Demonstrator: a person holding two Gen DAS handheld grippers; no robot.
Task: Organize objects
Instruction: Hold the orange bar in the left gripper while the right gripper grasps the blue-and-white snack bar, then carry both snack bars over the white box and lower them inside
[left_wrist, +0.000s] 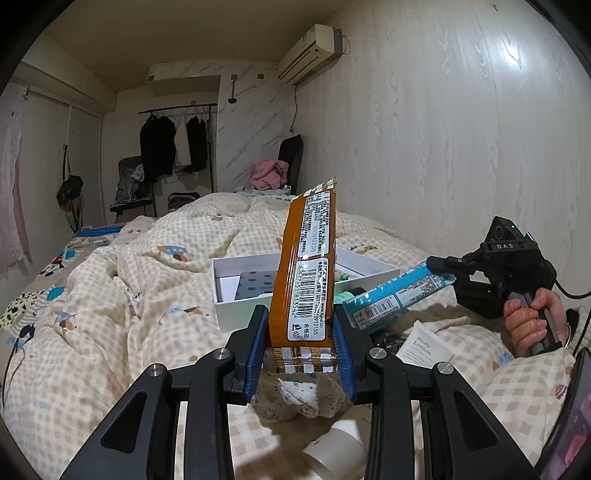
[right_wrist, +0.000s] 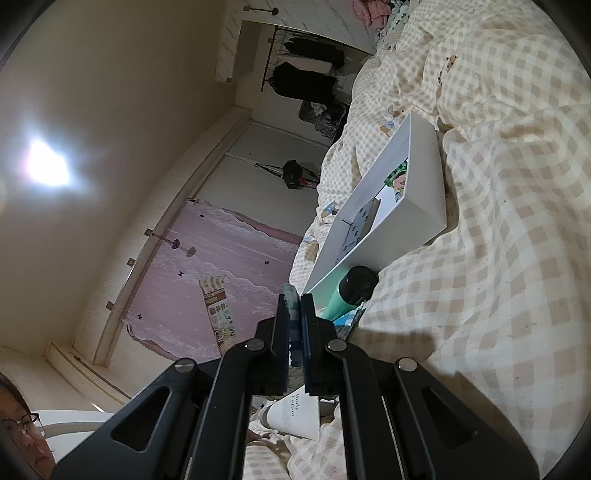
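My left gripper (left_wrist: 301, 321) is shut on the lower end of an orange snack pack (left_wrist: 310, 266), which stands upright with its barcode side facing the camera. At the right, a hand holds my right gripper (left_wrist: 434, 264), shut on one end of a blue snack pack (left_wrist: 391, 301) that lies roughly level and points toward the orange pack. In the right wrist view, which is rolled sideways, the right gripper (right_wrist: 295, 301) pinches the thin blue wrapper (right_wrist: 294, 325) between its pads. The orange pack (right_wrist: 218, 317) shows to the left there.
An open white box (left_wrist: 236, 264) (right_wrist: 421, 192) with a few items inside sits on the checked quilt (left_wrist: 110, 295). A green bottle with a black cap (right_wrist: 351, 291) leans by the box. A Body Lotion tube (left_wrist: 421, 349), a white cylinder (left_wrist: 336, 446) and a wadded cloth (left_wrist: 299, 398) lie near me.
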